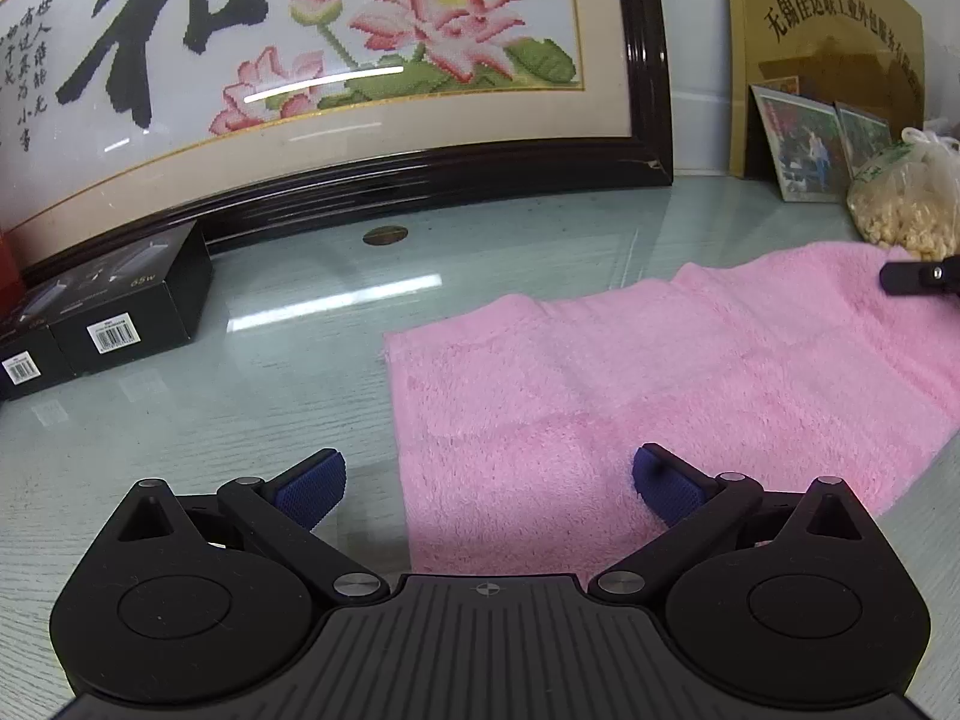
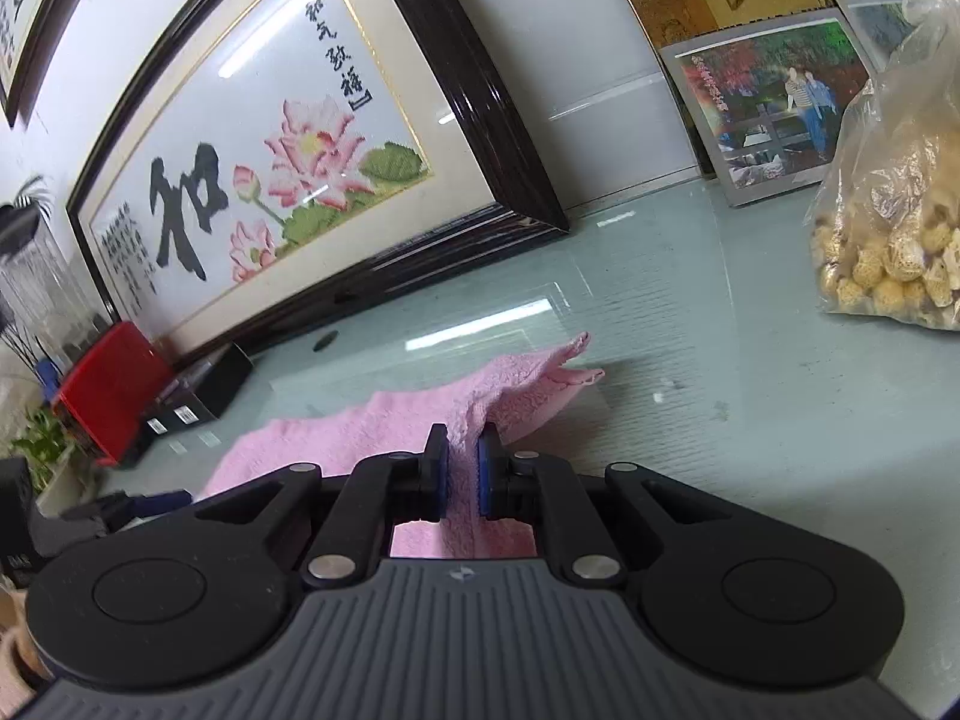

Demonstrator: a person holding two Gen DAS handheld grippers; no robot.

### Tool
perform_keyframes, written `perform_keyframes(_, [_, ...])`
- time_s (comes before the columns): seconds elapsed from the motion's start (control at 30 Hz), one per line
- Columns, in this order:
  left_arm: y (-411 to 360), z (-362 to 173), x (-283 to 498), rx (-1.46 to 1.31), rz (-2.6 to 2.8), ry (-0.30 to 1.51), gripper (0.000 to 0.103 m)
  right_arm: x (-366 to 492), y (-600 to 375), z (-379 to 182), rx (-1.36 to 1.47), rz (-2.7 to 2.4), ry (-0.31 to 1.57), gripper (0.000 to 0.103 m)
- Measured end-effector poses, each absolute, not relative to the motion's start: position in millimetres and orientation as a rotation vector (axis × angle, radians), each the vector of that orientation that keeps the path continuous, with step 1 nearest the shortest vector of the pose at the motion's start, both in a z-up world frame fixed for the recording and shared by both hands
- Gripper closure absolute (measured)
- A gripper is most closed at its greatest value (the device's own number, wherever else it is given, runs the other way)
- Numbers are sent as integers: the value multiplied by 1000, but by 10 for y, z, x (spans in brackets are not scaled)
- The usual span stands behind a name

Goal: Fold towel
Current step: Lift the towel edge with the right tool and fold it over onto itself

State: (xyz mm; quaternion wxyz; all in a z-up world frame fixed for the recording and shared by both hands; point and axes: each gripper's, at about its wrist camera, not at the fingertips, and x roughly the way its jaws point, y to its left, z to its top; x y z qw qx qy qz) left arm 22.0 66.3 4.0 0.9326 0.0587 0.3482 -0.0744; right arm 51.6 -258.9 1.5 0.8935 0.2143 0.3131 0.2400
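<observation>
**On the glass surface: pink towel, one end pinched**

On the glass surface (image 1: 300,312) the pink towel (image 1: 660,372) lies spread out flat. The left gripper (image 1: 489,483) is spread wide, gripping nothing, with the towel's near left corner right between its fingers. The right gripper (image 2: 462,468) is pinched onto a raised fold at the towel's right end. A bag of nuts (image 2: 894,222) sits just beyond.

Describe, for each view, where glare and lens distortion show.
Left wrist view: white light streaks across the framed picture glass and glass table; frame bows from the fisheye. Right wrist view: light bars mirrored on the table beyond the towel; frame leans steeply; edges soften.
</observation>
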Motion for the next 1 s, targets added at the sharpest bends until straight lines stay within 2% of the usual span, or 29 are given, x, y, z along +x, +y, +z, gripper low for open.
perform_keyframes(0.27, [778, 214, 83, 188, -141, 626, 0, 478, -2426, 344, 446, 536, 600, 94])
perform_keyframes(0.57, [792, 113, 24, 348, -149, 636, 0, 490, -1909, 552, 425, 653, 600, 94])
perform_keyframes(1.0, [904, 116, 6, 341, -174, 642, 0, 602, -857, 288, 316, 758, 727, 92])
